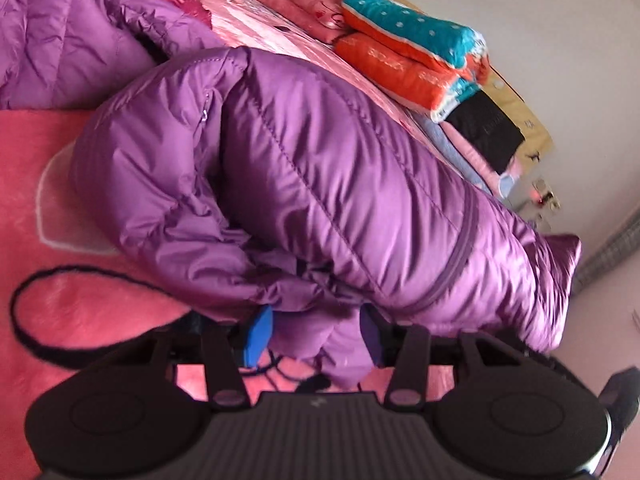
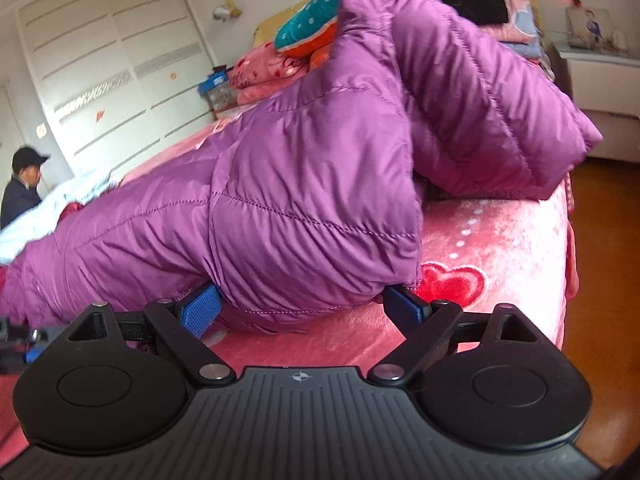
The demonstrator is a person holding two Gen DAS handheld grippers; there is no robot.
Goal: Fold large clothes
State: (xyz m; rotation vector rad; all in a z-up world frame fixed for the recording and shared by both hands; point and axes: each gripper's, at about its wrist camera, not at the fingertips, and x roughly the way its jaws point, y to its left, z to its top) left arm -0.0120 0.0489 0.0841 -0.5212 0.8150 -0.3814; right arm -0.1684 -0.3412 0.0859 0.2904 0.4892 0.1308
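Left fingers: about half apart, with a puffy fold of the purple down jacket bunched between the blue pads; whether the pads press the fabric cannot be told, so a grip is unsure.
Right fingers: spread wide around a thick quilted bulge of the jacket; the blue pads lie against the fabric on both sides, seemingly holding it.
Left gripper pose: low in its frame, tipped downward toward the bed, facing the jacket's rumpled underside.
Right gripper pose: low in its frame, angled slightly down, level with the jacket's near edge.
Jacket: centre of both views, lying on the pink bed blanket, partly doubled over, one flap standing up at upper right of the right wrist view.
Done, as judged: a rough first fold only.
Left, as judged: flattening, squaring the folds, tucking the loose parts.
Beyond: folded bedding stack at upper right, a person at far left.
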